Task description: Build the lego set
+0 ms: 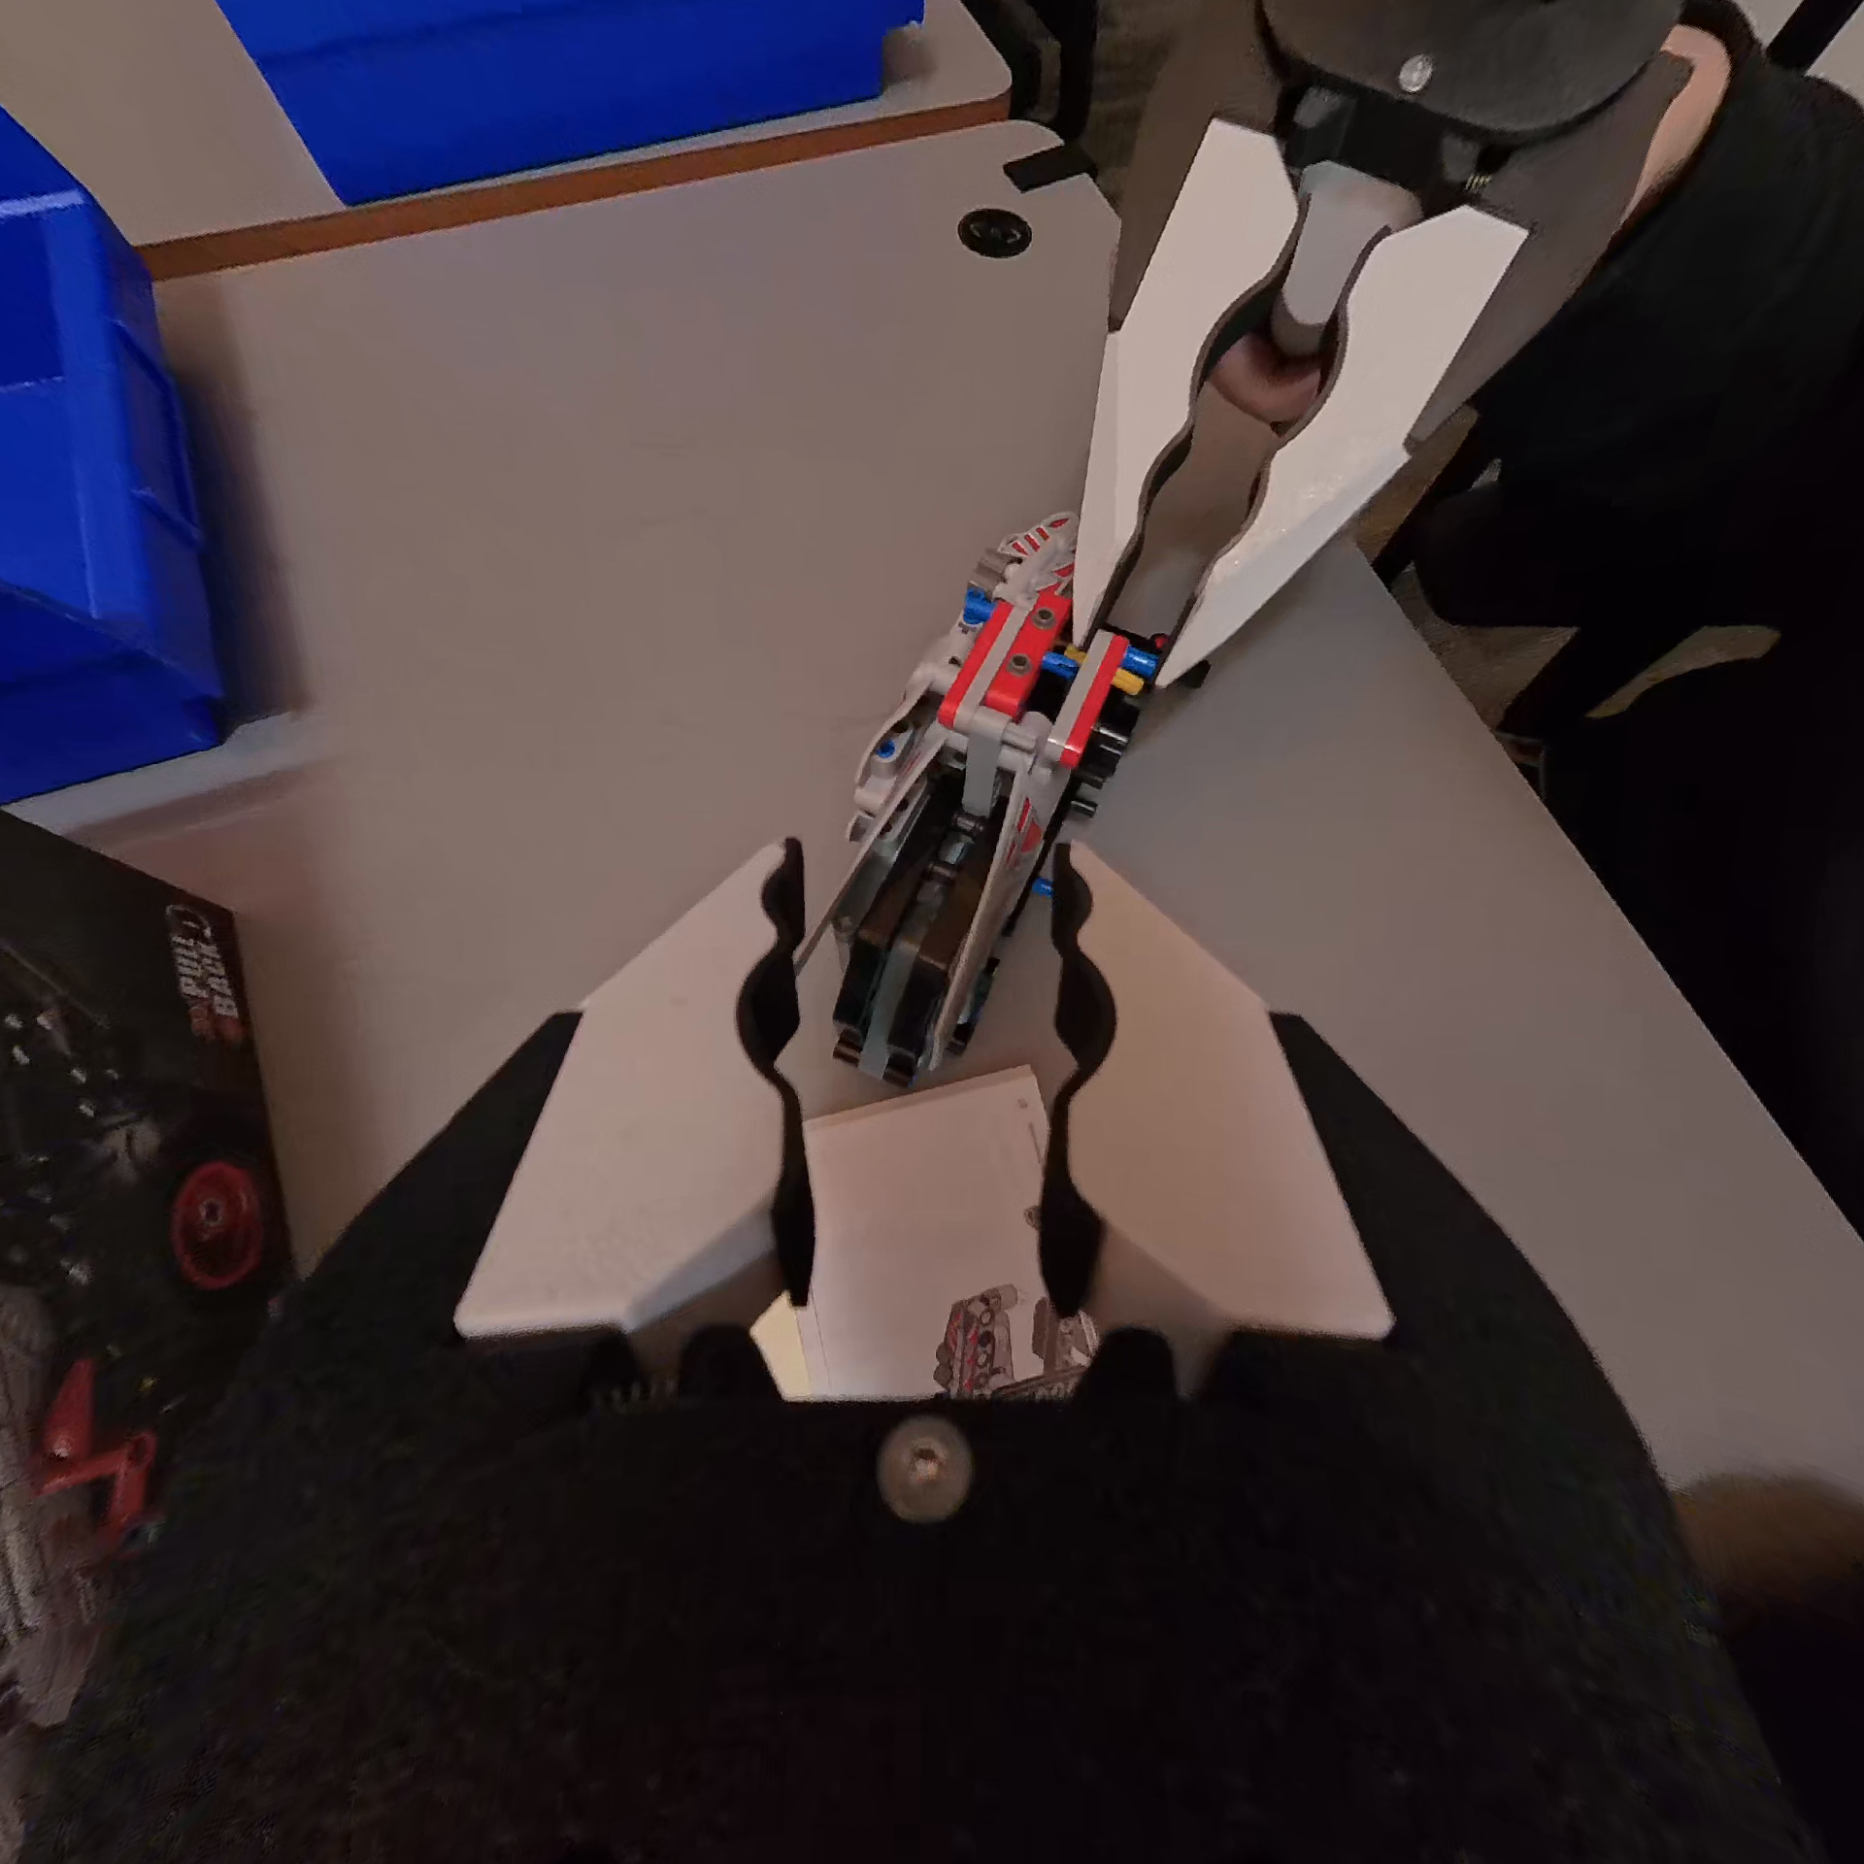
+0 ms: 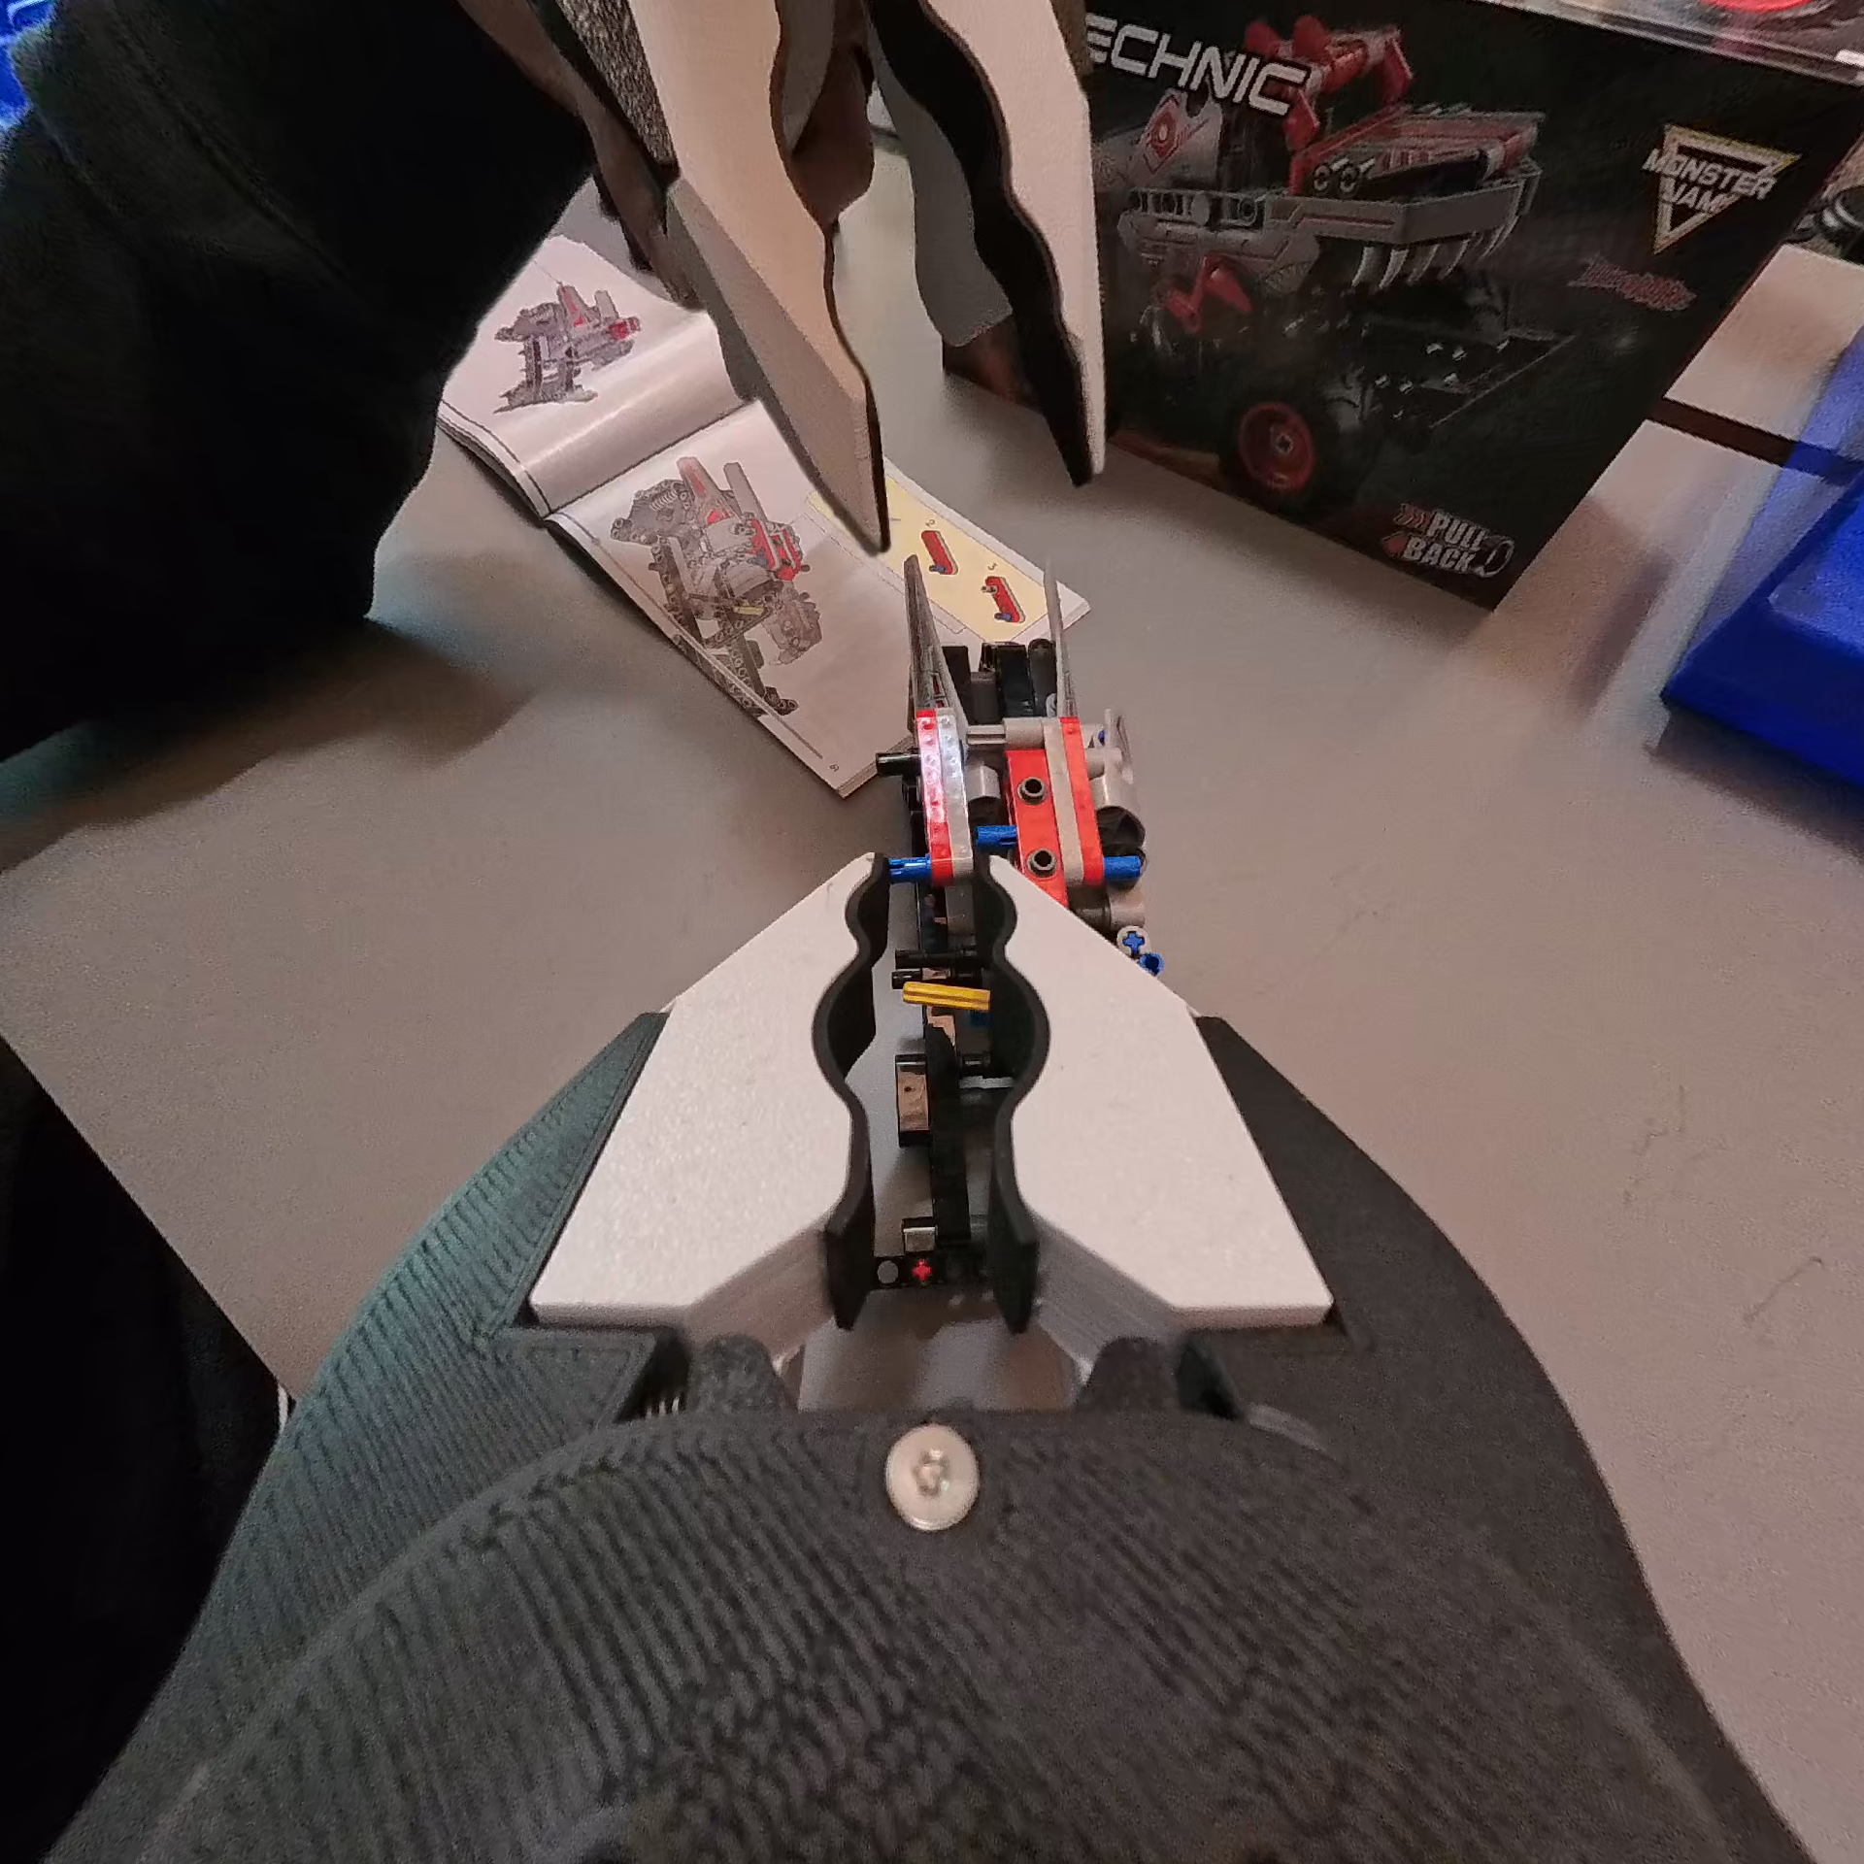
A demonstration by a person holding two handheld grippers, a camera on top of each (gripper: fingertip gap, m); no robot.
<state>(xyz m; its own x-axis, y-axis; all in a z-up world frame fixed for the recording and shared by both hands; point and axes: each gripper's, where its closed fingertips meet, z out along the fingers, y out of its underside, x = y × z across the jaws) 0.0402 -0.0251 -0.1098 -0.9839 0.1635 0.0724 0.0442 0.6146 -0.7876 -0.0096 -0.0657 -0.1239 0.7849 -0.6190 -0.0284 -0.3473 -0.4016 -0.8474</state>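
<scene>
The half-built Lego model point(image 1: 999, 676), red, grey and black with blue and yellow pins, lies lengthwise on the grey table point(image 1: 605, 565). My right gripper point(image 2: 933, 869) is shut on the model's near black frame point(image 2: 938, 1099); in the left wrist view it point(image 1: 1125, 651) comes down from the upper right onto the red end. My left gripper point(image 1: 928, 862) is open and empty, with its fingers spread just above the model's other end. In the right wrist view it point(image 2: 980, 504) hangs over the model's far end point(image 2: 1049, 817) without touching it.
An open instruction booklet point(image 2: 706, 565) lies beside the model and shows under my left gripper point(image 1: 928, 1210). The set's dark box point(image 2: 1412, 303) stands behind. Blue bins point(image 1: 81, 454) sit at the left. The table edge point(image 1: 1513, 756) and a person's dark sleeve point(image 2: 202, 303) are close. The left gripper's tips are roughly 8 centimetres from the right gripper's.
</scene>
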